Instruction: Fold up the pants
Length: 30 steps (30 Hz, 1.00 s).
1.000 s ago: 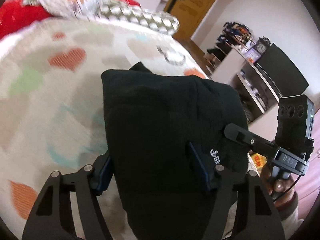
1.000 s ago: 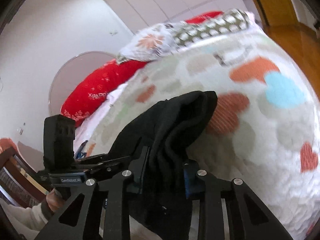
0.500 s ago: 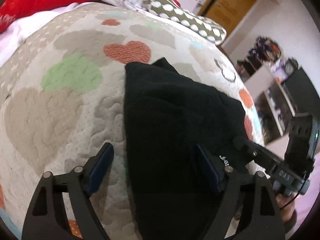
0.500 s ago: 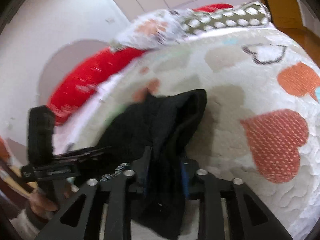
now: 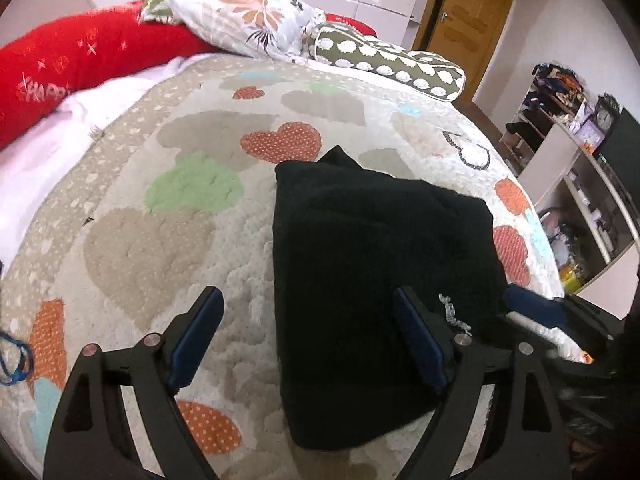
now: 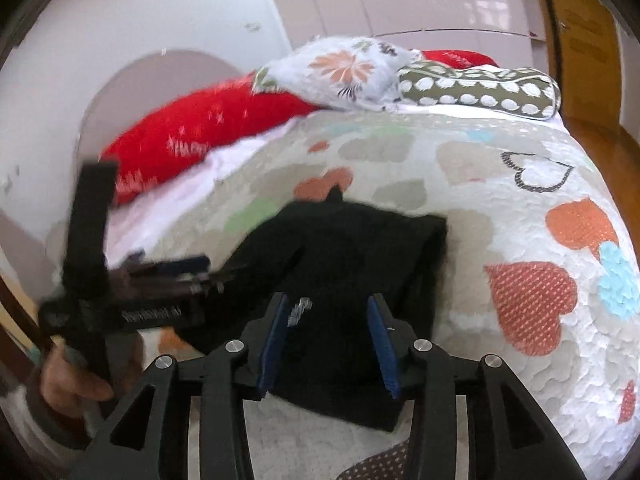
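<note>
The black pants (image 5: 360, 264) lie folded into a thick rectangle on the heart-patterned quilt (image 5: 168, 208). My left gripper (image 5: 308, 320) is open wide, its jaws astride the pile's near left edge, holding nothing. My right gripper (image 6: 328, 332) is open, its blue-padded jaws over the near end of the pants (image 6: 352, 276), gripping nothing. The left gripper's body shows blurred at the left in the right wrist view (image 6: 132, 296); the right gripper's tip shows at the right in the left wrist view (image 5: 536, 308).
A red bolster (image 5: 80, 60), a floral pillow (image 5: 248, 12) and a dotted cushion (image 5: 392, 68) lie at the bed's head. Shelves with clutter (image 5: 576, 168) stand to the right, past the bed's edge. A wooden door (image 5: 468, 12) is at the back.
Both grippers let go of the pants and opened. The folded pants now rest on the quilt. Both grippers have drawn back toward the near edge.
</note>
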{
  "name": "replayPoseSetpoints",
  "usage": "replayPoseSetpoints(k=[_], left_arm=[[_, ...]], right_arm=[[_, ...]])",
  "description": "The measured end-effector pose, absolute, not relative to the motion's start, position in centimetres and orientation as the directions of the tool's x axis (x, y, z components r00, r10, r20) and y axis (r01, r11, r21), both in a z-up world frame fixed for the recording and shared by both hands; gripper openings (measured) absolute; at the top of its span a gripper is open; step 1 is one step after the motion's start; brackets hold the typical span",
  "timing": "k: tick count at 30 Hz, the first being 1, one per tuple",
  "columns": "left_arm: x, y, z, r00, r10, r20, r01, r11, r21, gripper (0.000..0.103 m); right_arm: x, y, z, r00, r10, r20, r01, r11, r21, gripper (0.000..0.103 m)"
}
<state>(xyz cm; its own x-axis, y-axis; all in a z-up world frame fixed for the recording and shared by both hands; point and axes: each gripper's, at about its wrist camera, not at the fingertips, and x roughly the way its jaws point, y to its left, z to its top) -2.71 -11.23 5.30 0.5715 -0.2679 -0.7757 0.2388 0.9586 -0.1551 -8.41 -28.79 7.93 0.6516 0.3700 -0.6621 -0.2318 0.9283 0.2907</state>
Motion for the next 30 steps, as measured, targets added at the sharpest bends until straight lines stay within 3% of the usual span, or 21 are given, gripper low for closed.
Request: replayPoseSetpoints(k=[3,5,13,21,26,30], left_arm=[[-3.1,-11.9,4.4,0.568,-0.253,-0.783,0.248,0.960,-0.130,0.087],[-3.2,-12.0,3.7,0.565,-0.261,-0.783,0.242,0.959,-0.145,0.088],[-4.3,-12.4,4.8,0.613,-0.231,-0.755,0.239,0.966,-0.101,0.090],[-6.0,-11.9,7.7,0.688,-0.196,-0.699,0.217,0.974,-0.061,0.090],[-6.2,-11.3,8.3,0.710,-0.116,-0.694,0.160,0.987,-0.002,0.090],[-6.3,-11.7,8.5,0.708,0.010,-0.706,0.099,0.989,0.112,0.090]], right_arm=[[-8.4,-28.4,6.0,0.631,0.328,-0.703,-0.221,0.945,0.243,0.044],[-8.4,-28.7,5.0,0.626,0.328,-0.707,-0.209,0.945,0.253,0.051],[-9.1,-29.6,6.2,0.641,0.336,-0.690,-0.189,0.940,0.283,0.052],[-10.1,-29.7,9.0,0.731,0.247,-0.636,-0.112,0.963,0.245,0.071],[-10.4,-29.3,9.9,0.757,0.222,-0.615,-0.098,0.968,0.230,0.081],[-10.6,-29.2,10.4,0.765,0.221,-0.605,-0.098,0.968,0.230,0.082]])
